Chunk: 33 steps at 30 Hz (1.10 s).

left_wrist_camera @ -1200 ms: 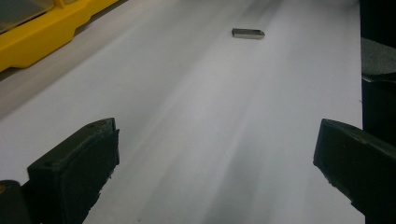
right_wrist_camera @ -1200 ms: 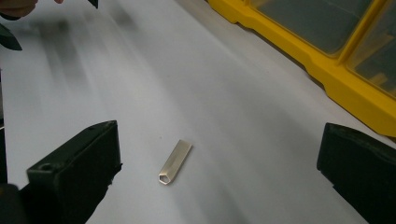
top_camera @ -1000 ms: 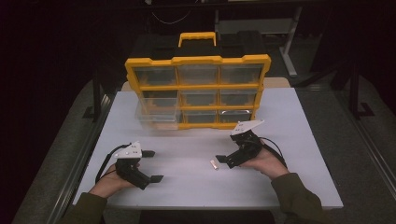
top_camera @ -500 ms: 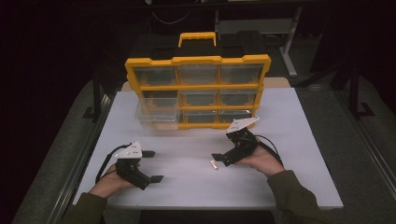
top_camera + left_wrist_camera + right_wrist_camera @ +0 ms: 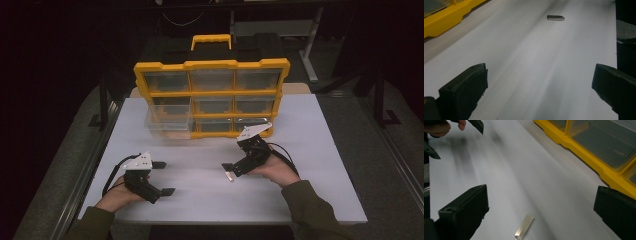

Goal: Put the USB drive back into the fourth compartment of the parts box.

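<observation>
**High view: poised over a small metal bar on the white worktop**

Seen from above with the right gripper spread wide and released, gripping nothing, tilted down over a small metal bar lying flat on the worktop, well apart from the yellow organiser. In the right gripper view, the same bar low in the frame, between the two black jaws and slanted across their line, nearer the left one. Judged to be the start of a pick-up.

To do it well: turn the wrist so as to close across the bar's narrow sides rather than its ends, centre it in the gap, lower until nearly touching the surface, then squeeze gently. Thin, smooth and flat to the surface, so likely to skid or flip if caught off-centre.

Off to the left, the left gripper likewise wide open and empty, resting low near the front edge; in the left gripper view, the bar far ahead.

Smooth, matt white underfoot, with a clear drawer pulled partway out of the organiser. Beyond, dark and dim, with metal stands just visible.
</observation>
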### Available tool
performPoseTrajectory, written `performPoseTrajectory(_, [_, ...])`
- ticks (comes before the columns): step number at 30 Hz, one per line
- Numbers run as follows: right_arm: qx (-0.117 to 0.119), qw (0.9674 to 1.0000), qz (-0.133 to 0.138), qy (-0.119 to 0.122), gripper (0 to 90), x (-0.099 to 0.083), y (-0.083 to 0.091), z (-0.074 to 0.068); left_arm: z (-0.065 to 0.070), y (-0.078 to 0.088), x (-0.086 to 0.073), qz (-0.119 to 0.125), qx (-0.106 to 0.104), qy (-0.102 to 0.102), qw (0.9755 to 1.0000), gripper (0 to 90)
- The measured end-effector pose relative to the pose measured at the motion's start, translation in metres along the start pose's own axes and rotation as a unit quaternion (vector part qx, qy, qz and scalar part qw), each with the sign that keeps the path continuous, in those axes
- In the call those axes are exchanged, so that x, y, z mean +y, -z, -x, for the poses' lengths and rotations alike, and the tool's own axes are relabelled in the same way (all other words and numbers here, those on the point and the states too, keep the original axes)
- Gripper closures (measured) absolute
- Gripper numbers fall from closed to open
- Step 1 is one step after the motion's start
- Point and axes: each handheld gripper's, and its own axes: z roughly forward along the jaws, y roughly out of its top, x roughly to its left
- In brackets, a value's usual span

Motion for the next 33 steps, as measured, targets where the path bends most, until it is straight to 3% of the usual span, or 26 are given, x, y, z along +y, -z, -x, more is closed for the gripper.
performPoseTrajectory(20, [0.006,0.9999,0.005,0.009,0.0,0.015,-0.011,-0.007,-0.001,0.0,0.0,0.001,0.0,-0.001,1.0,0.0])
performPoseTrajectory(33, [0.005,0.9999,-0.004,0.013,0.0,0.013,-0.015,-0.01,0.0,0.001,0.0,0.001,0.0,-0.003,1.0,0.0])
